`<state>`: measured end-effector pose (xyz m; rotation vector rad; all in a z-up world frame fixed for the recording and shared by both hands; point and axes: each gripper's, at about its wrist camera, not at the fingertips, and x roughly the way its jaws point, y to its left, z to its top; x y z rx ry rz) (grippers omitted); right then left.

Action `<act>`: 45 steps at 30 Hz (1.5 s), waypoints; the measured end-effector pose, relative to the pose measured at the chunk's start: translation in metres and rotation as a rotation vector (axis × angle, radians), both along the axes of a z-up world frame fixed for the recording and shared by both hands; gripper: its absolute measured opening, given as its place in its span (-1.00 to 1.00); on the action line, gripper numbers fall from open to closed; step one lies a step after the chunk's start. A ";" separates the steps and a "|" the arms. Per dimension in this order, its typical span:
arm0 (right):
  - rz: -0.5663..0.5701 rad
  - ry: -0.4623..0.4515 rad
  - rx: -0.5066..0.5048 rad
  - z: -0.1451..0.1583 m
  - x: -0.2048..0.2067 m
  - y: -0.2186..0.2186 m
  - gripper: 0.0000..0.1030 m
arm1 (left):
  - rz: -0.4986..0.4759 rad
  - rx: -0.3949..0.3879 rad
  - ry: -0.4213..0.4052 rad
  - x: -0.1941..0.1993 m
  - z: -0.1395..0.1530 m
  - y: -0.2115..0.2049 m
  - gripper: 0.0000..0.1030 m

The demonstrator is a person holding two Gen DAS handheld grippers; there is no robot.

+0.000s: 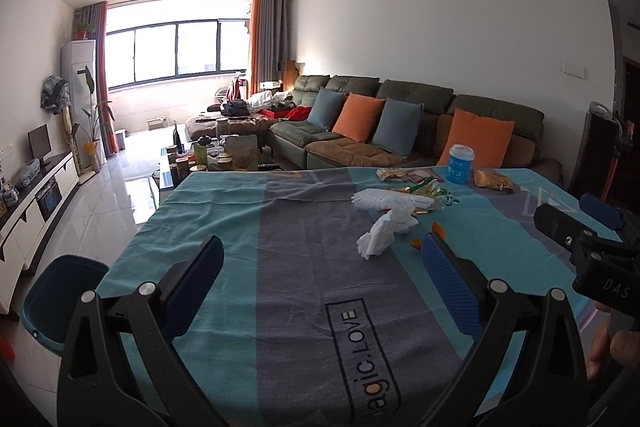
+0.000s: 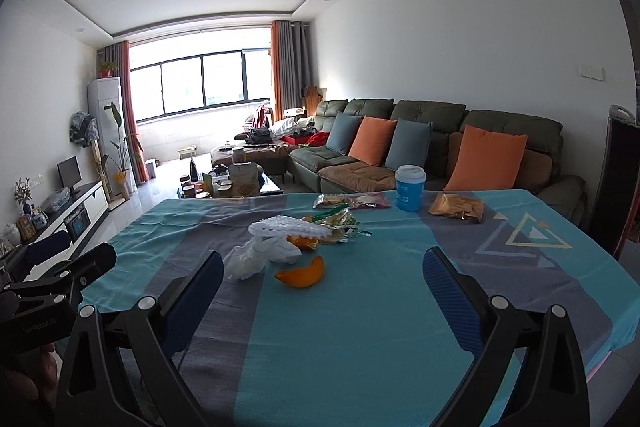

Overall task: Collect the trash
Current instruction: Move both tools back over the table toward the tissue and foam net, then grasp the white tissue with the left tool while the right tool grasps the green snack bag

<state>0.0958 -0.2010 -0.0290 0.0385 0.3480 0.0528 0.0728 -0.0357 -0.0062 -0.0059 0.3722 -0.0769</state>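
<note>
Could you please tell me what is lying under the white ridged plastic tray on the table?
An orange peel and green-gold wrappers poke out from under the white ridged tray. Anything else beneath is covered.

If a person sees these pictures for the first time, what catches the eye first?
Likely the litter in the middle of the teal and grey tablecloth: crumpled white tissue beside an orange peel. Behind them a blue cup stands near the far edge. Both grippers, left gripper and right gripper, hover open and empty.
</note>
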 end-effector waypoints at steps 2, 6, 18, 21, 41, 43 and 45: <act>-0.003 0.009 0.007 -0.001 0.005 -0.003 0.87 | -0.009 0.004 0.010 0.007 -0.002 -0.005 0.89; -0.006 0.035 0.009 -0.005 0.020 -0.007 0.87 | -0.025 0.010 0.034 0.025 -0.008 -0.011 0.89; -0.005 0.138 0.048 -0.016 0.078 -0.027 0.87 | -0.129 0.040 0.168 0.101 -0.036 -0.039 0.89; 0.003 0.159 0.055 -0.017 0.089 -0.029 0.87 | -0.149 0.067 0.223 0.123 -0.047 -0.048 0.89; 0.112 0.342 0.039 -0.037 0.189 -0.032 0.87 | -0.173 0.063 0.416 0.211 -0.079 -0.065 0.88; 0.128 0.363 0.053 -0.039 0.199 -0.034 0.87 | -0.174 0.053 0.439 0.216 -0.082 -0.065 0.80; 0.139 0.380 0.063 -0.041 0.208 -0.034 0.87 | -0.189 0.042 0.473 0.221 -0.087 -0.065 0.53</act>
